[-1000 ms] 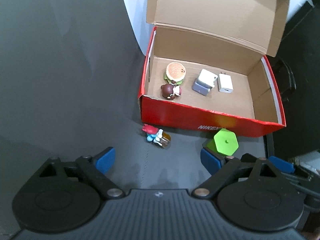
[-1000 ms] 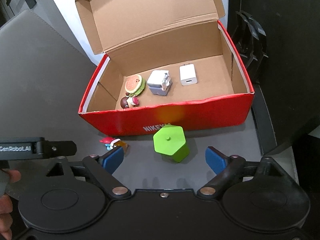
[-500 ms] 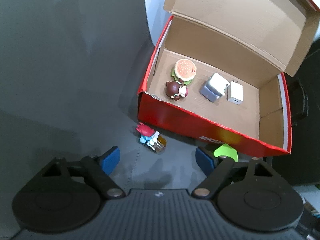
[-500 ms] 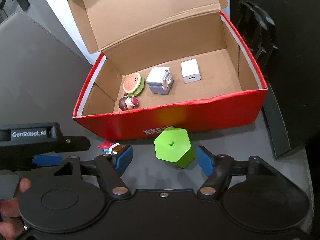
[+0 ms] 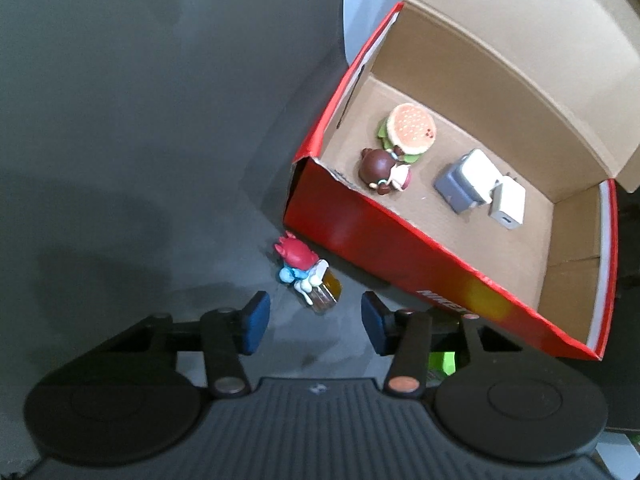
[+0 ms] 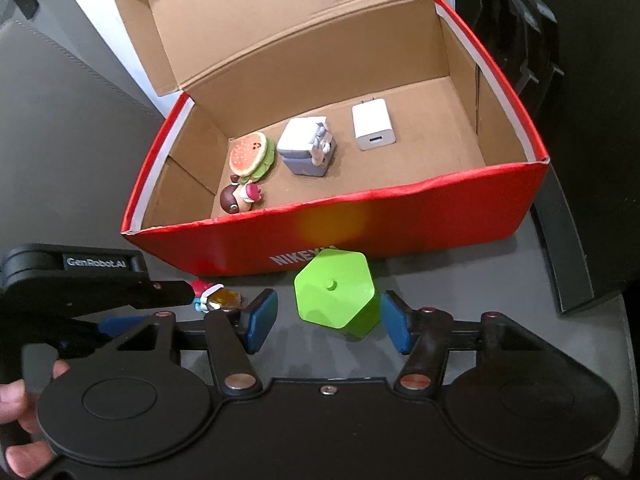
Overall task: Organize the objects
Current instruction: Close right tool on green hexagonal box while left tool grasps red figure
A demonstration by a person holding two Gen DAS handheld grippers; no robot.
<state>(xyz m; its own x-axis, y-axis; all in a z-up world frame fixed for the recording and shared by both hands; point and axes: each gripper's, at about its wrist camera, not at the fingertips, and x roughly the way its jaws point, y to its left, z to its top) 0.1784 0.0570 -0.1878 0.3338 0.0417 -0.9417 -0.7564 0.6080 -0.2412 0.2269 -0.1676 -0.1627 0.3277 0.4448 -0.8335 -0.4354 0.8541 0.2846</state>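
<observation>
The grey table carries an open red shoebox holding a burger toy, a figurine and two chargers. Only the right view shows the green hexagonal block whole, between the right tongs, which have been closing without touching it. The left tongs, also closing, hang spread just short of the small red-hatted toy.

A red shoebox stands open on the grey bench, lid tipped back. Inside: a burger toy at 9 o'clock, a brown-haired figurine touching it, a grey-white cube, and a white charger. Outside, a green hexagonal block lies tilted just beside the front wall; a red-and-blue figurine lies toppled near the box's corner.
</observation>
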